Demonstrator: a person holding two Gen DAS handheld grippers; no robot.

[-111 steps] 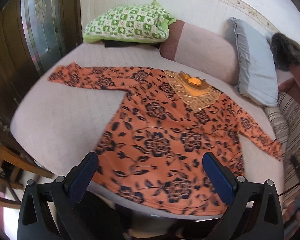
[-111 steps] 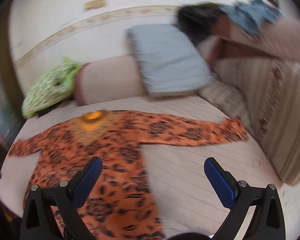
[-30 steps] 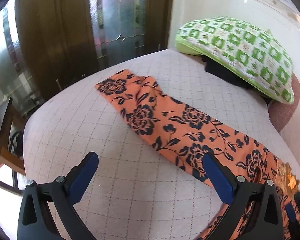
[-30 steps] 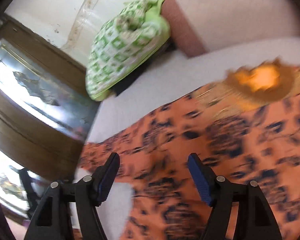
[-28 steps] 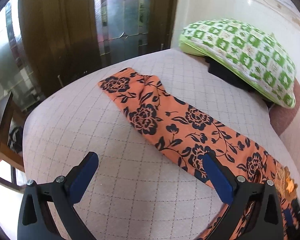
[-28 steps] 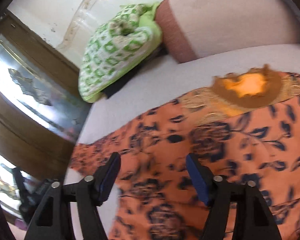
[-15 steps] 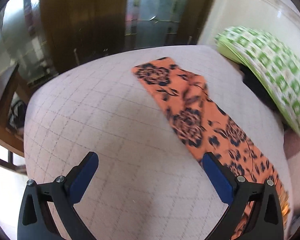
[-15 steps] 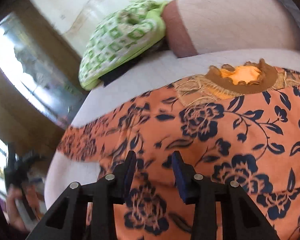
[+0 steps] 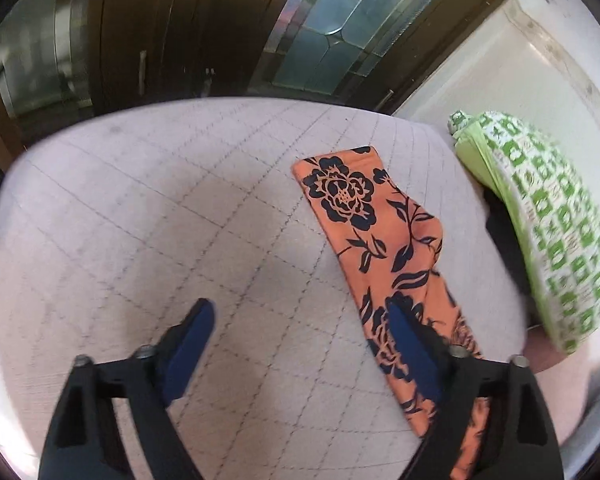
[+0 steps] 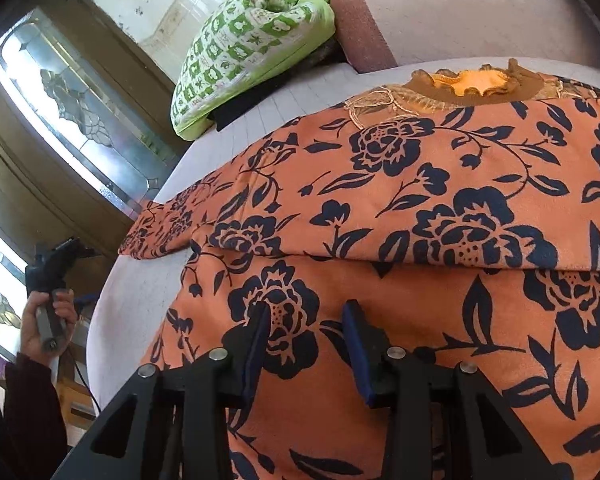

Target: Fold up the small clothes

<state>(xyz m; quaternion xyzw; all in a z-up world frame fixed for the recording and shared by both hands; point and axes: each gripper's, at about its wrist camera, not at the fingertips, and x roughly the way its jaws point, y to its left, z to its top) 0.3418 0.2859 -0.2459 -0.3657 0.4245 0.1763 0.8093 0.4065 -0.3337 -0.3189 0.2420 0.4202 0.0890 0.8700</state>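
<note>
Right of the half-parted left gripper [image 9: 296,344], whose jaws have just been closing on nothing, the orange floral blouse's sleeve [image 9: 376,240] runs lengthwise away across the pale quilted bed [image 9: 140,220]. Right gripper [image 10: 306,322] hovers half-closed over the blouse's body, gripping nothing.

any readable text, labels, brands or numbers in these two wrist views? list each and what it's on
None readable in either view.
Orange floral top: print of dark flowers only, no tag or label showing.
Green-and-white pillow: patterned squares with small motifs, no letters that can be made out.
Left gripper and right gripper: plain black frames with blue pads, no markings visible.
</note>
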